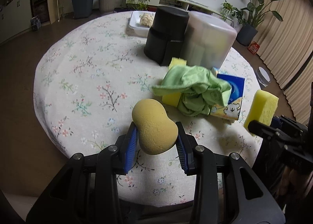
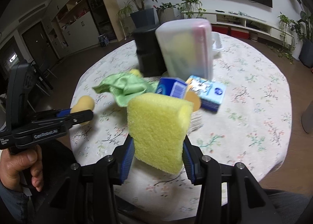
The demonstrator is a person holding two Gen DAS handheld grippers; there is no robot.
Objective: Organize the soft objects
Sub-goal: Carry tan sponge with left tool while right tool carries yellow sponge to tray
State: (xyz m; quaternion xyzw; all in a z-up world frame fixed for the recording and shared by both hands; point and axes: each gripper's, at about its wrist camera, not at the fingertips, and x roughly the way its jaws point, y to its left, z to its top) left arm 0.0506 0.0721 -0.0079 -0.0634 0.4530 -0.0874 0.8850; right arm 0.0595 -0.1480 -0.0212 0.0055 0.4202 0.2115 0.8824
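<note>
My left gripper (image 1: 157,138) is shut on a tan peanut-shaped sponge (image 1: 153,126), held above the flowered tablecloth (image 1: 78,79). My right gripper (image 2: 158,149) is shut on a yellow rectangular sponge (image 2: 158,130), also lifted off the table. Each gripper shows in the other's view: the left gripper (image 2: 82,115) with its tan sponge (image 2: 84,104), the right one at the edge with the yellow sponge (image 1: 262,106). A crumpled green cloth (image 1: 195,91) lies over another yellow sponge (image 1: 171,97) and blue tissue packs (image 1: 232,91).
A black cylinder container (image 1: 166,34) and a translucent lidded bin (image 1: 209,42) stand mid-table. A white tray (image 1: 137,22) with a pale item sits at the far side. An orange round sponge (image 2: 192,100) lies by the tissue packs (image 2: 213,93). Potted plants ring the room.
</note>
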